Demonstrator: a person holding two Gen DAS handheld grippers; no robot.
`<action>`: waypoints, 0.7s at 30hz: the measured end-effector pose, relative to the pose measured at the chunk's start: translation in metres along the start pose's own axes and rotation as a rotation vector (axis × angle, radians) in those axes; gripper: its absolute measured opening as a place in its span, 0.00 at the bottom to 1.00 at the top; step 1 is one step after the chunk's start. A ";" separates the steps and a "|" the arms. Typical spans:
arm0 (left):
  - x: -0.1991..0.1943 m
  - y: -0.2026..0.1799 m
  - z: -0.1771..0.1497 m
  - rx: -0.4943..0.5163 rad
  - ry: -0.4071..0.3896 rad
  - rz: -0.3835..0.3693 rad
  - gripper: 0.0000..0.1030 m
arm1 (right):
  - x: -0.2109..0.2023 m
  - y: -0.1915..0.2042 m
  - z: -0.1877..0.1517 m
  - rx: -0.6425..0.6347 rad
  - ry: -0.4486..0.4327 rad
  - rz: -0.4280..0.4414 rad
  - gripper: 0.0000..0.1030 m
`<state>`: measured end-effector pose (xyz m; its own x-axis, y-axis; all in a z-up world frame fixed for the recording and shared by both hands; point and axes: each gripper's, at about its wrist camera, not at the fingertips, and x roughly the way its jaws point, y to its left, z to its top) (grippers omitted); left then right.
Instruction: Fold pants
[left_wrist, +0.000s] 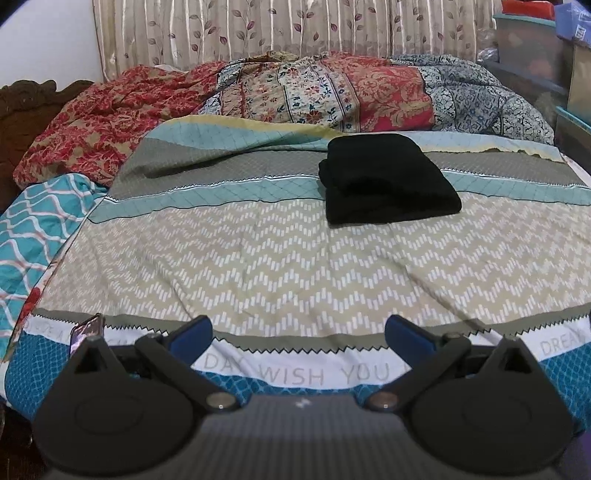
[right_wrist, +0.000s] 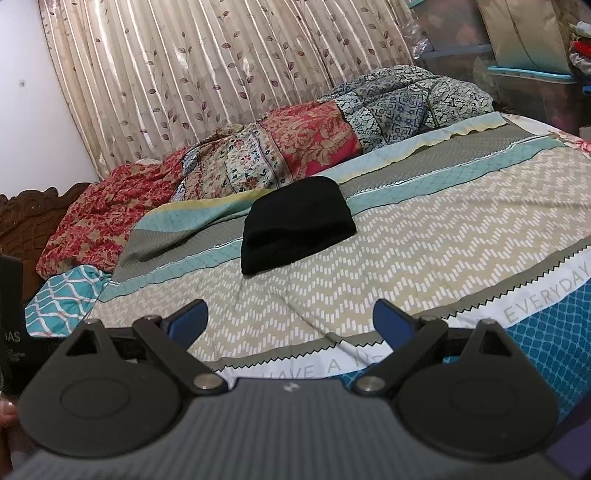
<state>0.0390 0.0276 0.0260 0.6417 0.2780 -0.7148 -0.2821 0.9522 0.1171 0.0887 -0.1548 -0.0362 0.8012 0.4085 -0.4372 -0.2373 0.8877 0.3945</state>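
The black pants (left_wrist: 388, 181) lie folded in a compact stack on the patterned bedspread (left_wrist: 258, 266), toward the far right of the bed. They also show in the right wrist view (right_wrist: 295, 225), at mid-distance. My left gripper (left_wrist: 298, 334) is open and empty, held near the bed's front edge, well short of the pants. My right gripper (right_wrist: 291, 320) is open and empty too, also back near the front edge.
A bunched floral quilt (left_wrist: 332, 92) lies along the back of the bed before a leaf-print curtain (left_wrist: 277, 29). A teal patterned cloth (left_wrist: 37, 229) and carved wooden headboard (left_wrist: 22, 107) are at left. Plastic storage bins (left_wrist: 535, 48) stand at right. A phone (left_wrist: 86, 328) lies near the left gripper.
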 end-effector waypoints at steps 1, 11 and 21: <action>0.000 -0.001 -0.001 0.002 0.002 -0.001 1.00 | 0.000 0.001 0.000 0.000 -0.004 -0.015 0.95; 0.002 0.002 -0.001 -0.013 0.040 -0.009 1.00 | 0.010 0.002 0.000 -0.017 0.049 -0.093 1.00; 0.010 0.002 -0.007 -0.017 0.104 -0.029 1.00 | 0.015 0.003 -0.003 -0.025 0.099 -0.120 1.00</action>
<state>0.0393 0.0314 0.0143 0.5724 0.2349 -0.7856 -0.2773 0.9571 0.0842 0.0980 -0.1455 -0.0440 0.7670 0.3168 -0.5580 -0.1576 0.9360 0.3148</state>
